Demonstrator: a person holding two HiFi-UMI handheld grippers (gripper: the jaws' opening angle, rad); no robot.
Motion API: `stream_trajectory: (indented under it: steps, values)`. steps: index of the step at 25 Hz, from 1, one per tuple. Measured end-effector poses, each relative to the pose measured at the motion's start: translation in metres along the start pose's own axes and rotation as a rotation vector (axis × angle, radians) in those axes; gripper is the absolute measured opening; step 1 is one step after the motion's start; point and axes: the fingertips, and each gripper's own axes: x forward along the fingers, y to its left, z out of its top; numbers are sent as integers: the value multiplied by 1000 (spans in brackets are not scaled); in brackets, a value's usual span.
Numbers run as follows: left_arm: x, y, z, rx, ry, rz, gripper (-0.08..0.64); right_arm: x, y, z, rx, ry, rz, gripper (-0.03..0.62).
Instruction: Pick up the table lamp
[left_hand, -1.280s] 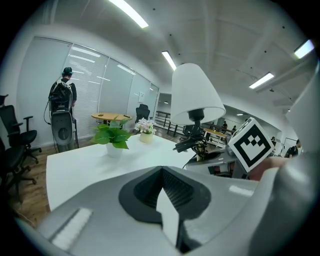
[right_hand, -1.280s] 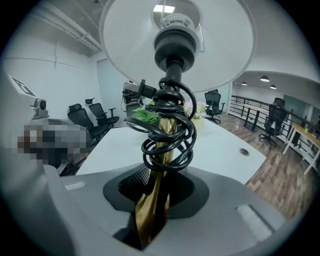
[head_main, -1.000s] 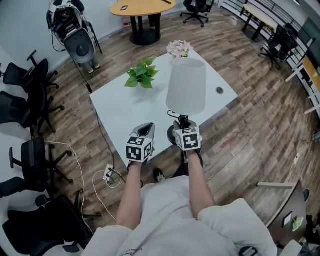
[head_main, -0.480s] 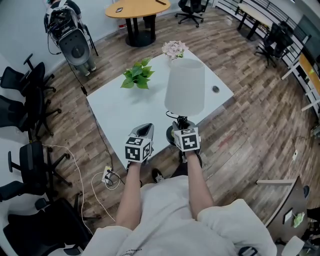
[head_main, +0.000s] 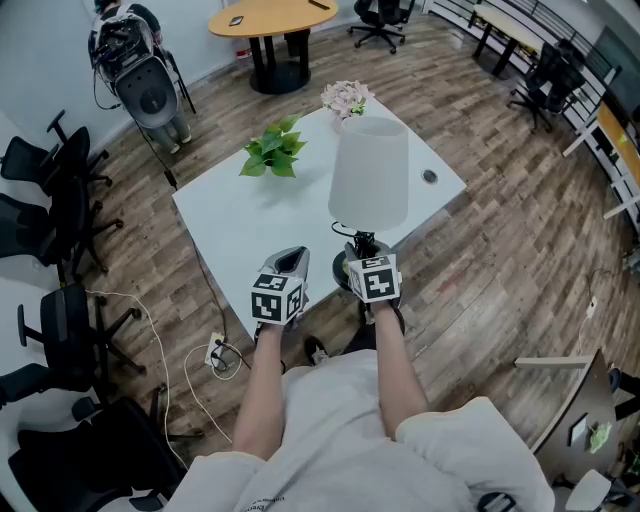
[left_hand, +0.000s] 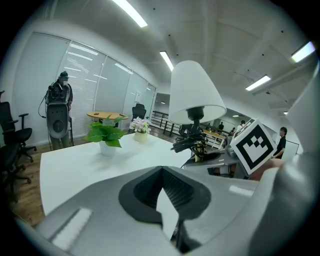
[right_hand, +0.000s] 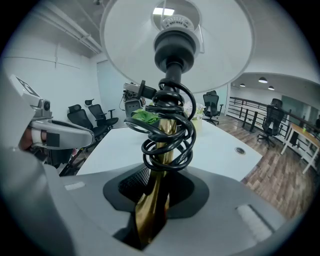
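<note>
Now right gripper (right_hand: 156, 192) jaws clamp lamp (head_main: 370, 175); left gripper (left_hand: 167, 200) jaws narrow, empty; white table (head_main: 240, 215), wood floor (head_main: 500, 260).

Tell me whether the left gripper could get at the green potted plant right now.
Probably yes: only bare table lies between the left gripper and the potted plant, and the table lamp stands off to its right.

the table lamp (head_main: 368, 190) is upright at the surface's (head_main: 240, 220) near edge. white shade (left_hand: 196, 90), brass stem (right_hand: 156, 170) wound with black cord (right_hand: 167, 135).
</note>
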Motion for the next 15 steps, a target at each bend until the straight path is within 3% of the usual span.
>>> stream_trajectory:
  steps: [15]
  values:
    - [1, -8, -12, -35, 3, -17, 0, 0, -5, -6, -11, -4, 10, 124]
